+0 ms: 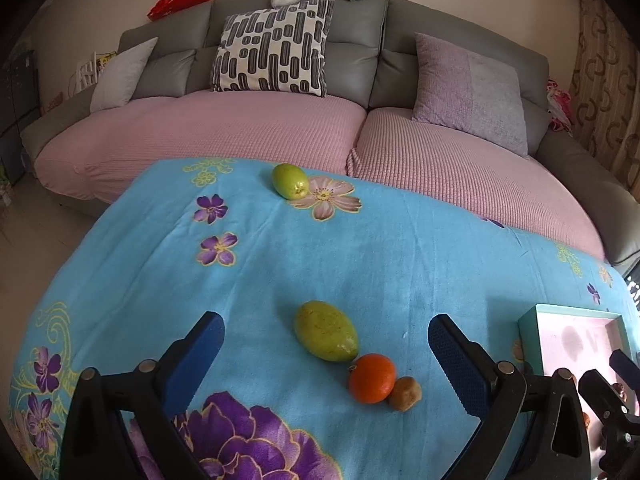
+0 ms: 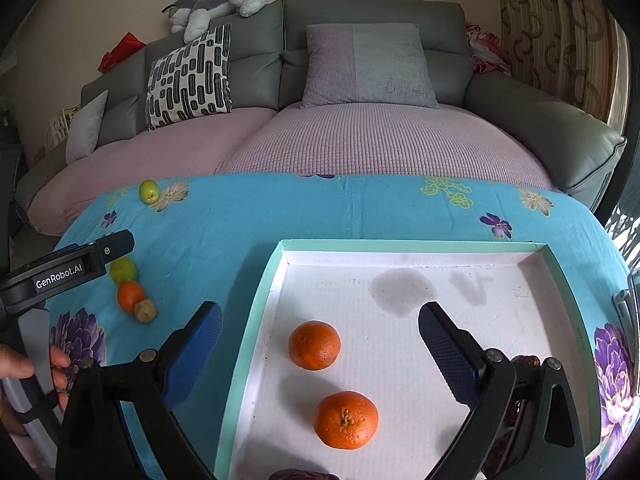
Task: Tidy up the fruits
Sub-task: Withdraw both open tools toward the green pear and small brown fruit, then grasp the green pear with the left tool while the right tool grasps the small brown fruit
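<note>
Spread right gripper (image 2: 320, 332) hovers over 2 oranges (image 2: 314, 345) in tray (image 2: 256, 308); left gripper (image 1: 326, 340) equally spread.

A turquoise fleece cloth (image 1: 360, 248) printed with purple and pink flowers covers the table. On it lie two yellow-green oval fruits (image 1: 326, 336), a bright orange mandarin (image 1: 372, 378) and a small tan-brown round fruit (image 1: 406, 394). The shallow cardboard tray (image 2: 400, 246) has a mint-green rim and a white, grey-stained floor holding two orange mandarins (image 2: 346, 420). Behind stands a grey leather sofa (image 2: 372, 12) with pink waffle-textured seat covers and a black-and-white dash-patterned cushion (image 1: 274, 48).
</note>
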The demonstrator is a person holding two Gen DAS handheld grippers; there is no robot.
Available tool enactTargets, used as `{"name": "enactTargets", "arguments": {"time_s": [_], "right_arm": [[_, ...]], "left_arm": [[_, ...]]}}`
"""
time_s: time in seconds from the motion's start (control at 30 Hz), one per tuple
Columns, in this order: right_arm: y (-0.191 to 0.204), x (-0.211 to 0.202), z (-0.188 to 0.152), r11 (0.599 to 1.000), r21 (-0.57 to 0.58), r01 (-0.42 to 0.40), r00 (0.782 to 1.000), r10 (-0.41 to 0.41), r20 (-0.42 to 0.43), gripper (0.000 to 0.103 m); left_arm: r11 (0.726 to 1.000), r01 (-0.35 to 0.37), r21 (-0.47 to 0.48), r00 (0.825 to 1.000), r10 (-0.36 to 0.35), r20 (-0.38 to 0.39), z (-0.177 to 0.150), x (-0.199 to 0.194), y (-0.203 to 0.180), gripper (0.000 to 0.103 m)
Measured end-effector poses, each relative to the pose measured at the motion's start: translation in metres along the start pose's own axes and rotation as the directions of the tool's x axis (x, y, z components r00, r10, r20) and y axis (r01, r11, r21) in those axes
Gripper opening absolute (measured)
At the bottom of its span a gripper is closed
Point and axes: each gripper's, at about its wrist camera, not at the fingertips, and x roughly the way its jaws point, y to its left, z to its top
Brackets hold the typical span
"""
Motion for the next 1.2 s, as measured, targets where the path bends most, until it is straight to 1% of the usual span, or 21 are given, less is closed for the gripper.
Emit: {"name": "enactTargets", "arguments": {"time_s": [0.1,0.17,0.23,0.43,0.57,0.67,0.73,0.8,0.9,0.97,1.0,1.03,1.07,1.17,1.2], "right_arm": [[0.014,0.008,0.006,0.999,-0.002,-0.049,0.999,0.049,-0.018,0.099],[0.024,0.013,0.009,0.997,-0.005,-0.075,0.997,0.075,-0.022,0.099],[0.033,0.015,0.013,0.997,-0.003,-0.083,0.996,0.083,-0.020,0.099],[0.055,0.017,0.030,0.993,-0.018,-0.115,0.993,0.115,0.013,0.099],[0.070,0.022,0.035,0.988,-0.029,-0.150,0.988,0.151,0.016,0.098],[0.083,0.029,0.032,0.982,-0.052,-0.184,0.983,0.184,0.000,0.091],[0.091,0.037,0.028,0.977,-0.073,-0.201,0.979,0.200,-0.025,0.081],[0.098,0.045,0.023,0.971,-0.086,-0.222,0.974,0.218,-0.053,0.074],[0.107,0.060,0.015,0.962,-0.103,-0.252,0.964,0.240,-0.112,0.073],[0.114,0.070,0.008,0.955,-0.104,-0.277,0.953,0.259,-0.155,0.072],[0.117,0.075,0.004,0.951,-0.103,-0.291,0.946,0.270,-0.177,0.066],[0.121,0.079,0.001,0.948,-0.104,-0.302,0.941,0.278,-0.194,0.058],[0.124,0.083,-0.002,0.945,-0.106,-0.309,0.936,0.282,-0.212,0.055],[0.131,0.091,-0.010,0.937,-0.116,-0.328,0.923,0.292,-0.251,0.053],[0.134,0.093,-0.012,0.934,-0.121,-0.335,0.919,0.296,-0.259,0.050]], "left_arm": [[0.998,-0.028,-0.062,1.000,0.028,-0.003,0.000,-0.002,0.023,0.103],[0.995,-0.067,-0.071,0.998,0.067,0.004,0.000,-0.003,0.033,0.103],[0.993,-0.090,-0.079,0.996,0.091,0.008,0.000,-0.005,0.040,0.103],[0.987,-0.050,-0.151,0.998,0.053,0.014,0.003,-0.012,0.056,0.103],[0.986,-0.023,-0.167,1.000,0.022,-0.005,0.003,-0.006,0.057,0.101],[0.985,0.017,-0.173,0.999,-0.022,-0.025,0.002,0.004,0.052,0.101],[0.984,0.037,-0.173,0.998,-0.045,-0.043,0.001,0.012,0.047,0.098],[0.985,0.044,-0.165,0.996,-0.056,-0.068,-0.001,0.021,0.042,0.095],[0.985,0.046,-0.169,0.993,-0.063,-0.095,-0.004,0.031,0.039,0.090],[0.981,0.062,-0.186,0.990,-0.084,-0.112,-0.007,0.039,0.039,0.088],[0.979,0.067,-0.193,0.988,-0.092,-0.122,-0.008,0.042,0.039,0.087],[0.977,0.073,-0.199,0.987,-0.099,-0.127,-0.009,0.045,0.039,0.087],[0.975,0.081,-0.207,0.985,-0.110,-0.130,-0.010,0.047,0.039,0.086],[0.967,0.115,-0.229,0.980,-0.148,-0.133,-0.012,0.054,0.038,0.076],[0.965,0.124,-0.233,0.978,-0.158,-0.135,-0.013,0.056,0.037,0.072]]}}
